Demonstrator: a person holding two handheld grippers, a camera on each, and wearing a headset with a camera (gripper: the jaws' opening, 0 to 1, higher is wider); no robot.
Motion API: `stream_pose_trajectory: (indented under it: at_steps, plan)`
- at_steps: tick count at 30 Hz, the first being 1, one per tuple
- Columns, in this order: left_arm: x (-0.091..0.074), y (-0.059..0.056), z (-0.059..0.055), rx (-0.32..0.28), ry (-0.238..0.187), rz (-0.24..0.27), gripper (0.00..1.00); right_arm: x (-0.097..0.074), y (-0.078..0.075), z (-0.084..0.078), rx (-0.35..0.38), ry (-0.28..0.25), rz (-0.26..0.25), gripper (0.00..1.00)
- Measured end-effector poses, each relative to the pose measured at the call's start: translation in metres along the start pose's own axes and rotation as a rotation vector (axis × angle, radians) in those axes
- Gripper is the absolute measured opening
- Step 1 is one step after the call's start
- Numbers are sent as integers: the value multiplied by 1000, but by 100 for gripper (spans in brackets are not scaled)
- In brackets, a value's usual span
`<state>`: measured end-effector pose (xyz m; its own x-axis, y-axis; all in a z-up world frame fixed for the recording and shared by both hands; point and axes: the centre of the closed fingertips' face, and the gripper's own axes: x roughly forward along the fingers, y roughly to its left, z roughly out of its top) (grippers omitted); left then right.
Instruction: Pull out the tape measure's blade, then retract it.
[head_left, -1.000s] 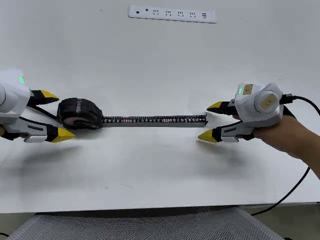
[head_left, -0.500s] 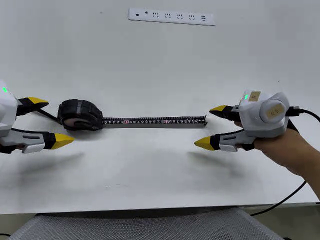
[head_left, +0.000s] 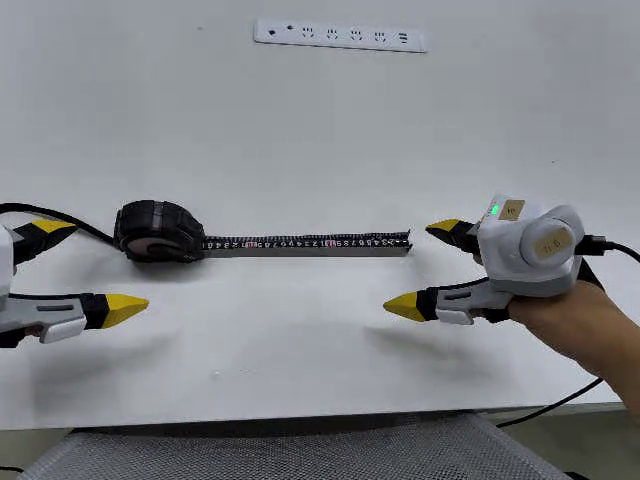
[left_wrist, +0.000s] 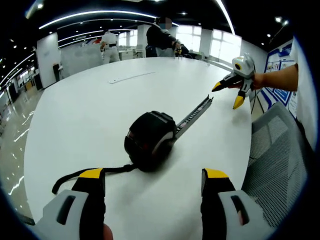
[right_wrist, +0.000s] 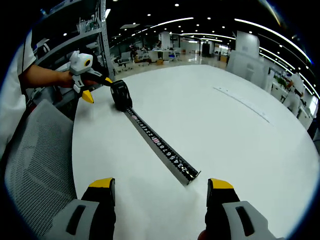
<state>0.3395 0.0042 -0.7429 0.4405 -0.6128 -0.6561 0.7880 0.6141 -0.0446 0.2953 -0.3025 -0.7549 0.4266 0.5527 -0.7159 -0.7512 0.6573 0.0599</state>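
- Presently: black round tape measure (head_left: 158, 231) on your white table (head_left: 300, 130), numbered dark blade (head_left: 308, 243) lying extended.
- Your left gripper (head_left: 100, 262): jaws wide apart, empty, beside the case.
- Your right gripper (head_left: 411, 266): jaws wide apart, empty, near the blade tip.

White table (head_left: 300, 130) — power strip (head_left: 340, 35) at its far edge (lying flat), grey mesh chair (head_left: 300, 455) at the near edge
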Motion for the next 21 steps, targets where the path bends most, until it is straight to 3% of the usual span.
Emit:
stream_pose_trajectory:
  at_steps: [15,21]
  plan:
    - [-20,-17,-9,-24,-13,7,88,-10,12,-6,9,-43,-13,88]
    - [-25,-22,-9,-39,-51,2,91,-15,18,-10,19,-45,-6,90]
